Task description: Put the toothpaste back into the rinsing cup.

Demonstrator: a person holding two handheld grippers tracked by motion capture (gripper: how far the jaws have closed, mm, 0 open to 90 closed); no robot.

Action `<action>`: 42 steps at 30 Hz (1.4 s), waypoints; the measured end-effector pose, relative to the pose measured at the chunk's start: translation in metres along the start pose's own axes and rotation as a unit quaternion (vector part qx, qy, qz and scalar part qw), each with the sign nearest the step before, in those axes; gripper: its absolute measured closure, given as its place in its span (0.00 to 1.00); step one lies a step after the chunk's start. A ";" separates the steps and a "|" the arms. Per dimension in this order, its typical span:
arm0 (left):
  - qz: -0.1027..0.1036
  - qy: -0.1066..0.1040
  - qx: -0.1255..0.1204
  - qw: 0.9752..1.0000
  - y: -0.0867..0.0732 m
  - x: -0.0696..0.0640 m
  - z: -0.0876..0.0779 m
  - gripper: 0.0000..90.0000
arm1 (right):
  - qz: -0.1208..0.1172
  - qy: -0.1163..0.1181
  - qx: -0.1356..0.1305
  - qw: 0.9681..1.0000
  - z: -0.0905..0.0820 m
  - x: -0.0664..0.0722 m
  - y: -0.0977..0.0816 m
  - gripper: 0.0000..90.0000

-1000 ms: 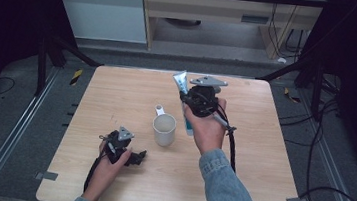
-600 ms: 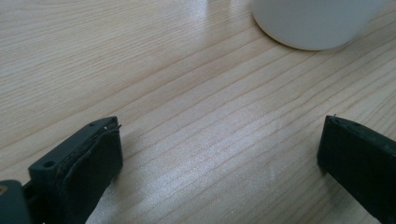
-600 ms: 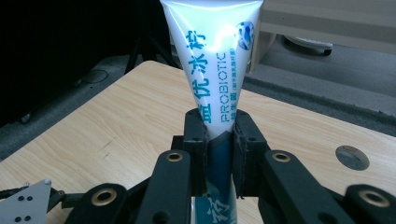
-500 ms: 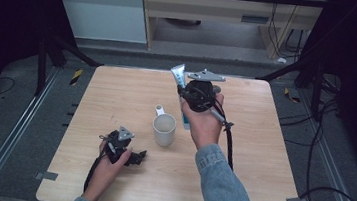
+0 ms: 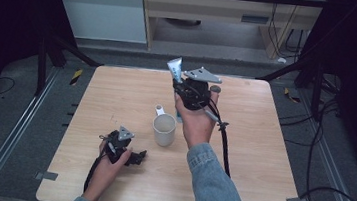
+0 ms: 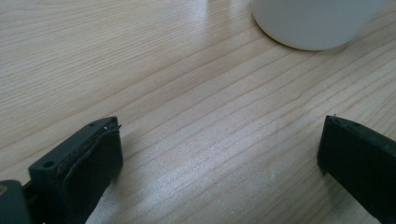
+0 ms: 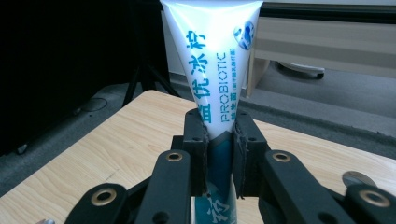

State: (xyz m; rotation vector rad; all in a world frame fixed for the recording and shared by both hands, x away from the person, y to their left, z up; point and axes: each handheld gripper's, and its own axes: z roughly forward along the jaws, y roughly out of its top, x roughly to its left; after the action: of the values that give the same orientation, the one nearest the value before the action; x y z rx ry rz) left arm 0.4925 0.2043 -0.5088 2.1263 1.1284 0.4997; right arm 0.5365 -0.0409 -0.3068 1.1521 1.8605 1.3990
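White: one tube (image 5: 174,69), one mug (image 5: 164,129).

Left hand-held gripper (image 5: 138,155) low at the near left, jaws spread wide, forearm entering from the bottom edge. Right hand-held gripper (image 5: 181,82) raised farther out, jaws clamped together and pointing up and away, sleeved forearm angled inward.

The tube (image 7: 212,70) pinched in my black right claw (image 7: 219,158) is glossy white with blue lettering, shading to deep teal at its lower end. My left claw (image 6: 219,158) is matte black too. The mug (image 5: 163,129) is plain cream-white, the table (image 5: 117,89) pale wood with fine grain lines, my sleeve (image 5: 213,179) faded blue denim.
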 end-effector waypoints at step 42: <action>0.000 0.000 -0.001 1.000 0.001 0.000 0.001 0.00 | 0.010 0.017 -0.043 0.999 0.025 0.025 -0.034 0.87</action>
State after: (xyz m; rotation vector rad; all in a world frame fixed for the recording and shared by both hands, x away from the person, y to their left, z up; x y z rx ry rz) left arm 0.4932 0.2039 -0.5089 2.1253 1.1281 0.5002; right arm 0.5341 -0.0101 -0.3452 1.1131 1.7991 1.5027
